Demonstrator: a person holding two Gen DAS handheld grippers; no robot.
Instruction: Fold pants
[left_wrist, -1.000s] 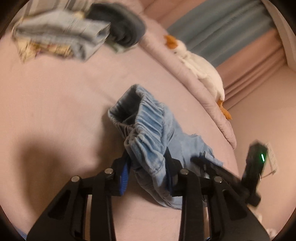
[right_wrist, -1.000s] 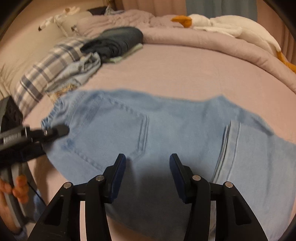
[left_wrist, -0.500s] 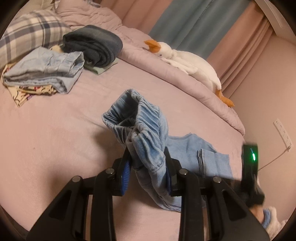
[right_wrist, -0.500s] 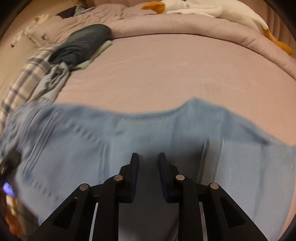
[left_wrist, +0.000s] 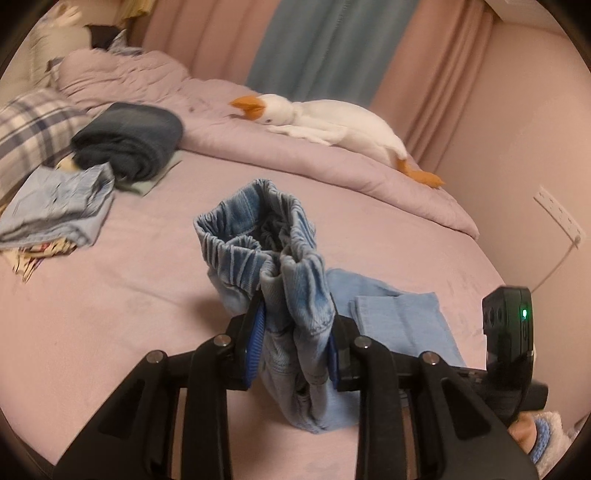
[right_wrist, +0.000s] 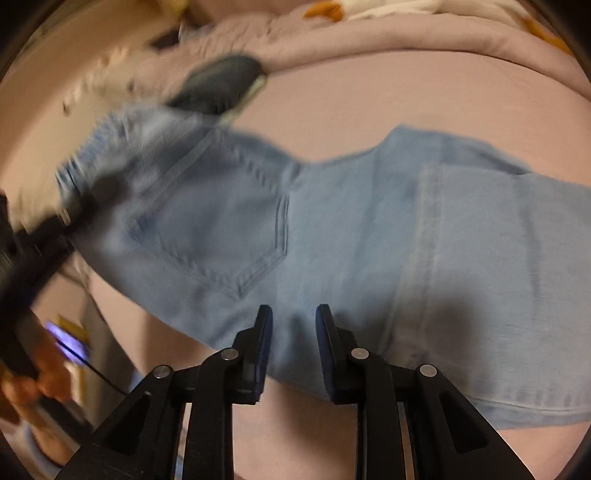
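Observation:
The light blue denim pants lie partly folded on the pink bed, back pocket up. My left gripper is shut on their bunched elastic waistband and holds it lifted off the bed. My right gripper is shut on the near edge of the pants, at the middle fold. In the right wrist view the left gripper shows at the left, at the waistband. In the left wrist view the right gripper's body shows at the far right, beside the folded legs.
Folded dark pants and folded light jeans lie at the far left near a plaid pillow. A white plush goose rests on the rolled duvet at the back. A wall with a socket is at the right.
My left gripper has raised the waistband. My right gripper was open above the pants, then closed on their near edge. The pants have swung up on the left side.

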